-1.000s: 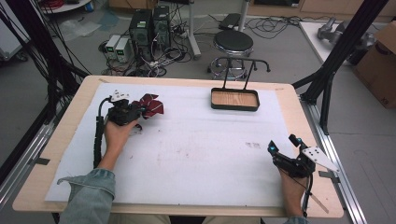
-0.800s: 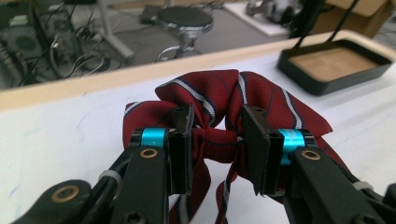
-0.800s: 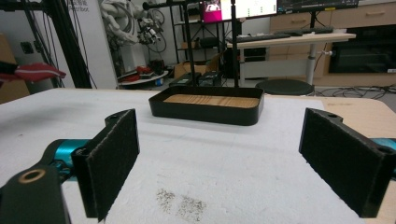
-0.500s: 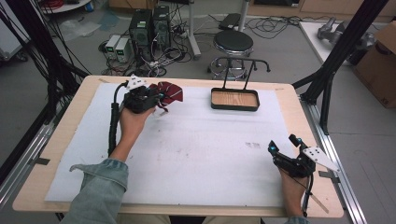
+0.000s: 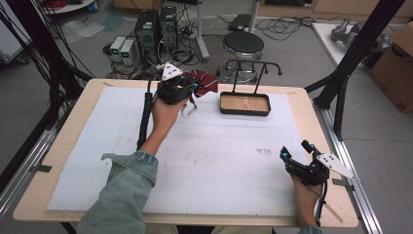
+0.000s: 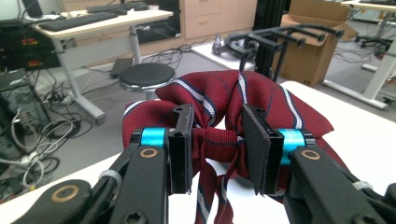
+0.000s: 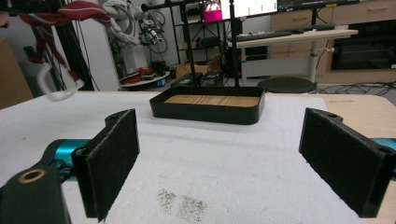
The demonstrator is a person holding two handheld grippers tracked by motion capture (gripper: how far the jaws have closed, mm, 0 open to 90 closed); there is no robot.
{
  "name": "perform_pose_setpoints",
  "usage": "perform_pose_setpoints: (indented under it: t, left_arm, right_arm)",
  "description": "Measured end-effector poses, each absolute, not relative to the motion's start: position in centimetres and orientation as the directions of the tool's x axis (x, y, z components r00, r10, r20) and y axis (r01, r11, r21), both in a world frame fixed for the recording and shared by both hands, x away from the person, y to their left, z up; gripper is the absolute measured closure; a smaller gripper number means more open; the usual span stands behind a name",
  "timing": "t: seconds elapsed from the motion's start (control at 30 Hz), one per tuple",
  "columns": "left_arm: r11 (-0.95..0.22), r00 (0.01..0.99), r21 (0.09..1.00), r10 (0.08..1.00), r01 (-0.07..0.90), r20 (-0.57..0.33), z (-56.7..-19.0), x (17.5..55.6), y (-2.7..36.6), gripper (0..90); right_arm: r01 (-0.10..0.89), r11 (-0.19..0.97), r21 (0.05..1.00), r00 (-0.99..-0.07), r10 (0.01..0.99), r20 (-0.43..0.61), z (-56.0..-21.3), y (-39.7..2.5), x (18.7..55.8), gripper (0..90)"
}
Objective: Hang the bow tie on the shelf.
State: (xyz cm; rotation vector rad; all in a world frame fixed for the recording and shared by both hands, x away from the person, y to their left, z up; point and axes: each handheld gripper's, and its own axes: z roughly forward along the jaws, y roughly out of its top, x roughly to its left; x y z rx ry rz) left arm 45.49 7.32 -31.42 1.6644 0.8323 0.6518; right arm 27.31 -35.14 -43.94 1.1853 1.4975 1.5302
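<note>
My left gripper is clamped on the knot of the striped red bow tie, lifted upper centre just left of the black tray, so pickup looks done, placing remains; right gripper wide open, empty.

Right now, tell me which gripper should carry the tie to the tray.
Left. The left gripper is clamped on the tie near the tray; the right gripper rests open, farther off.

Left gripper holds a red striped tie at the worktop's far edge, beside the black tray. Right gripper open near the right edge.
</note>
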Motion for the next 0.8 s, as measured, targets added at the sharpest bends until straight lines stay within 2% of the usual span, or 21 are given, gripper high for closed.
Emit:
perform_pose_setpoints:
  t: [0.8]
  left_arm:
    - [-0.120,0.635,0.990,0.771,0.074,0.046,-28.1,49.1,1.1,65.1]
  right_arm:
    - [0.134,-0.116,0.984,-0.359,0.920,0.158,-44.0,-35.3,27.4,11.3]
